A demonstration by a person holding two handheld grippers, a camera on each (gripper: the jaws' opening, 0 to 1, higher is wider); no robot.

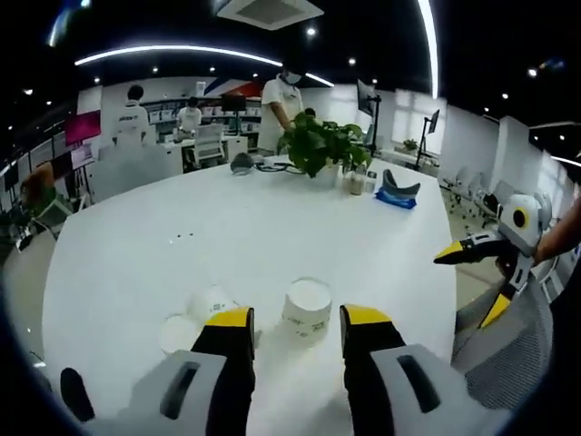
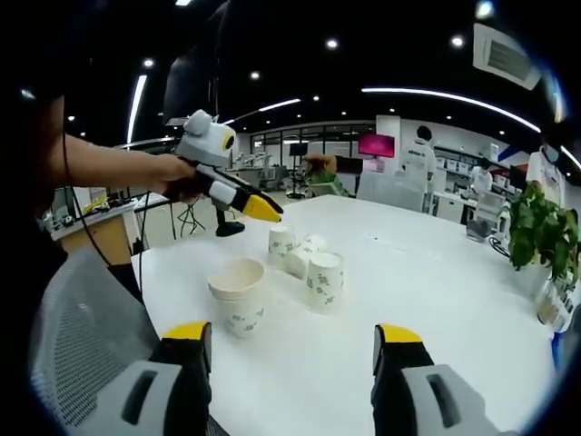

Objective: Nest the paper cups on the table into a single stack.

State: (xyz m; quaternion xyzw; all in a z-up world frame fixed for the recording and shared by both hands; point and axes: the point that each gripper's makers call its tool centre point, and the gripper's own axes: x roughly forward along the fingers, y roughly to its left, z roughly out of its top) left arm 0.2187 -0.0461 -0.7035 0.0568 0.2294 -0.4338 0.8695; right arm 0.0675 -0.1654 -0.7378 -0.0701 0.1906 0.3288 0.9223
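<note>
Several white paper cups with green print stand loose on the white table (image 2: 436,272). In the right gripper view an upright, open-mouthed cup (image 2: 238,298) is nearest, an upside-down cup (image 2: 325,278) stands right of it, and two more cups (image 2: 289,247) sit behind. My right gripper (image 2: 292,334) is open, short of the cups, nothing between its jaws. My left gripper (image 2: 261,209), held in a hand, hovers above the far cups. In the left gripper view, my left gripper (image 1: 298,320) is open just behind one cup (image 1: 307,311); two cups (image 1: 195,318) lie left. My right gripper (image 1: 472,282) hangs open at the table's right edge.
A potted plant (image 1: 322,145), a small bottle (image 1: 356,182) and a blue-grey object (image 1: 398,193) stand at the table's far side. People stand and sit around desks behind it. A grey mesh chair back (image 2: 82,336) is at the near left.
</note>
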